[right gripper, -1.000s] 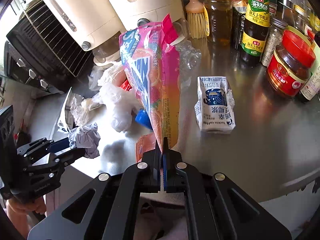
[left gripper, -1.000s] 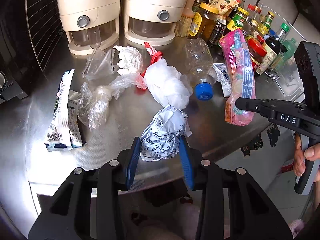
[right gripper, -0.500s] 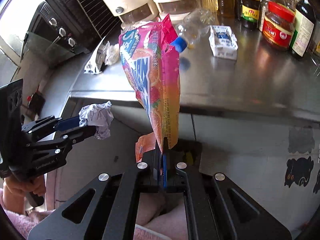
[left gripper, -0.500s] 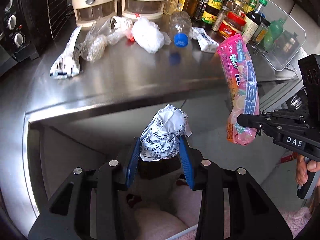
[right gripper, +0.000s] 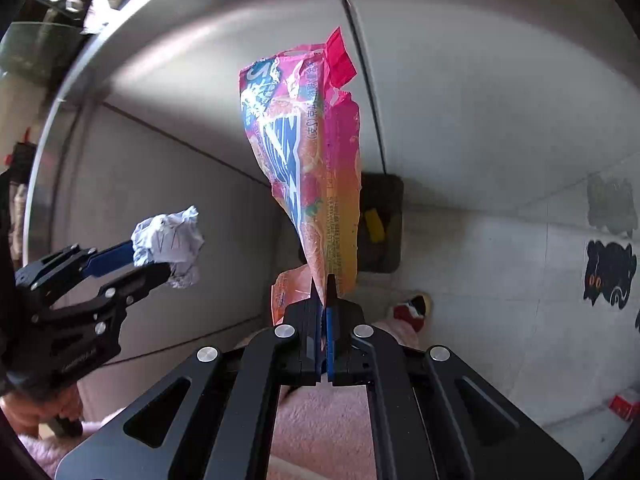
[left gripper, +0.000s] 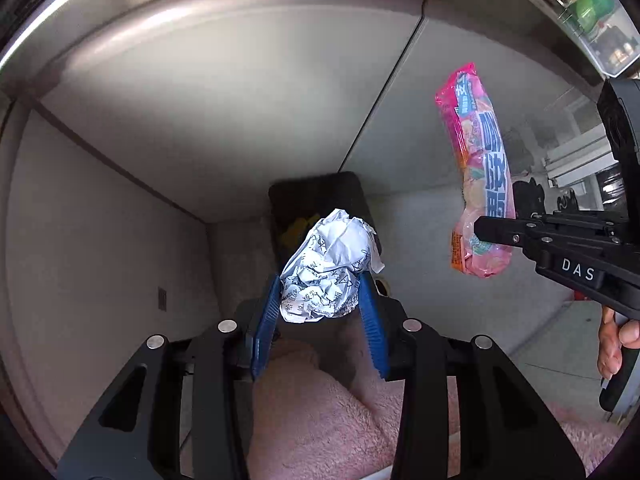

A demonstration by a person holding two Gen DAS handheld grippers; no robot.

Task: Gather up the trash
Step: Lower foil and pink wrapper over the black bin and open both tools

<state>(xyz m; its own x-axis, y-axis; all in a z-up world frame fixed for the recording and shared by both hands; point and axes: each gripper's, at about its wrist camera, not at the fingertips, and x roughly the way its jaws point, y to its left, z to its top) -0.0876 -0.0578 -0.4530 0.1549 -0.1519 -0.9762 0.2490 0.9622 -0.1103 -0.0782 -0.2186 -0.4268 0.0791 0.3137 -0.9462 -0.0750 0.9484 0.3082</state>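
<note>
My left gripper [left gripper: 320,292] is shut on a crumpled ball of printed white paper [left gripper: 330,268], its blue pads pressed against both sides. That paper ball [right gripper: 168,240] and the left gripper [right gripper: 148,260] also show at the left of the right wrist view. My right gripper [right gripper: 324,280] is shut on the lower edge of a pink and orange snack wrapper [right gripper: 308,160], which stands up from the jaws. The wrapper [left gripper: 480,184] hangs at the right of the left wrist view. Both grippers point down over a dark bin [left gripper: 316,200] on the floor, the bin [right gripper: 380,228] partly hidden behind the wrapper.
Grey cabinet fronts [left gripper: 200,120] rise behind the bin, under the steel counter edge [left gripper: 100,4]. Black cat stickers [right gripper: 608,276] mark the wall at the right. A person's pink fleece trousers [left gripper: 320,420] fill the bottom. A hand [left gripper: 616,344] holds the right gripper's handle.
Both grippers have dropped from counter height and tilted down, carrying the paper ball and the wrapper. The countertop has slid out of view; the cabinet fronts and the floor bin now fill the frames.
</note>
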